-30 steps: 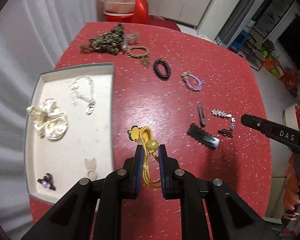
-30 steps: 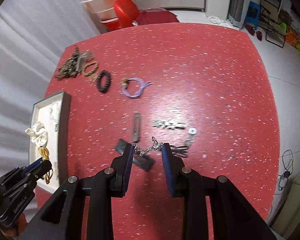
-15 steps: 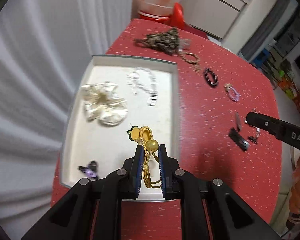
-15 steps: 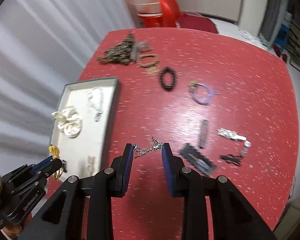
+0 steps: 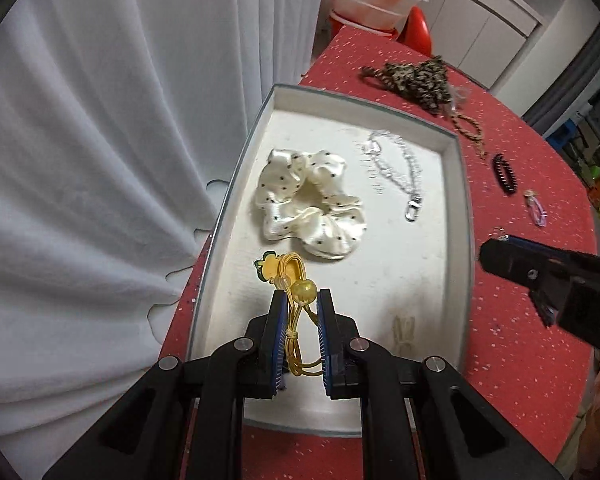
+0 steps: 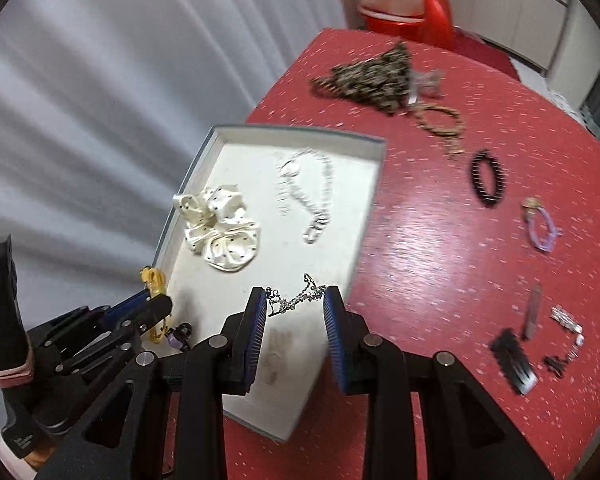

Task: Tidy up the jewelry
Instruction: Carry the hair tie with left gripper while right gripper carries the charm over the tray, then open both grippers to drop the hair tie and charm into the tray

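My left gripper (image 5: 302,300) is shut on a yellow hair tie (image 5: 290,276) with a bead and a small charm, hanging low over the near part of the white tray (image 5: 460,200). In the tray lie a cream dotted scrunchie (image 5: 308,208), a silver chain bracelet (image 5: 396,168) and a pale clip (image 5: 404,332). My right gripper (image 6: 296,300) is shut on a thin silver chain (image 6: 298,300) stretched between its pads, above the tray's (image 6: 300,130) near right side. The left gripper (image 6: 160,306) shows at the lower left of the right wrist view, with a purple clip (image 6: 180,334) beside it.
On the red table (image 6: 440,260) to the right of the tray lie a leopard-print scrunchie (image 6: 372,72), a brown bead bracelet (image 6: 440,118), a black coil tie (image 6: 488,178), a purple tie (image 6: 540,228) and black clips (image 6: 514,360). A white curtain (image 5: 100,160) hangs left of the tray.
Both grippers have swung left from over the open table to above the tray, the left carrying the yellow tie and the right carrying the silver chain.
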The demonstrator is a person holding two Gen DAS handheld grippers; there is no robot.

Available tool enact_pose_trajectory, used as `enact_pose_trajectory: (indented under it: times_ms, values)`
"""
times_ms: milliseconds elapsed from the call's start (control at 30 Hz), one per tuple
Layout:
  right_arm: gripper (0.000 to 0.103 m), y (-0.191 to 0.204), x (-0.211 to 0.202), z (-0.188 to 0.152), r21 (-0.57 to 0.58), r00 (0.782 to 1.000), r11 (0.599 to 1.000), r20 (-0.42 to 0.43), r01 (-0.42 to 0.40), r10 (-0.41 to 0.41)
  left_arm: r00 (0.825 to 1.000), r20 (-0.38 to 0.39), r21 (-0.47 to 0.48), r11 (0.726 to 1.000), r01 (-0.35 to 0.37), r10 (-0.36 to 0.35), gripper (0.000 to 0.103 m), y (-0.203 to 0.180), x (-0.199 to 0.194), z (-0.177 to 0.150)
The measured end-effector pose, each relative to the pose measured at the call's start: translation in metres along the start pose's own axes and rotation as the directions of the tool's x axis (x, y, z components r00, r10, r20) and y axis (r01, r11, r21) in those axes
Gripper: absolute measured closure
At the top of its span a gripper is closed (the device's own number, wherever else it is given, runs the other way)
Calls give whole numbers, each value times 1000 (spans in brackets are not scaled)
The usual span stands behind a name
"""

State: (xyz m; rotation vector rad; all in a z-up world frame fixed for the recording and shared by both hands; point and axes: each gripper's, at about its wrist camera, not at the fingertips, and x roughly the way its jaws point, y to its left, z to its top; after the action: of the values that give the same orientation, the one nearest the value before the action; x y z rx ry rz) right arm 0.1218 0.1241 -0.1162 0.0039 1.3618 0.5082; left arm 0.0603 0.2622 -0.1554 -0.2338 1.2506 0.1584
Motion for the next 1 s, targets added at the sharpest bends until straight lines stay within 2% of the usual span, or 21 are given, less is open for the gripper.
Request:
enact_pose_trajectory:
  times_ms: [200, 500, 900, 1000]
  values:
    - [71, 11, 36, 7, -22, 999, 1000, -49, 21, -22, 1000, -22, -5, 1000, -10, 10, 87, 6, 25, 4]
    - [71, 2, 72, 9, -13, 993, 998, -97, 69, -70, 998, -46, -1, 999, -37, 37, 87, 8, 51, 3]
    - [69, 1, 87, 3, -27, 989, 996, -120, 79, -82, 996, -51, 12, 997, -79, 79, 86, 4, 60, 3]
    - [64, -2, 86, 6, -4, 989, 998, -135, 60, -60, 995, -59, 6, 997, -80, 80, 86, 2, 61, 3]
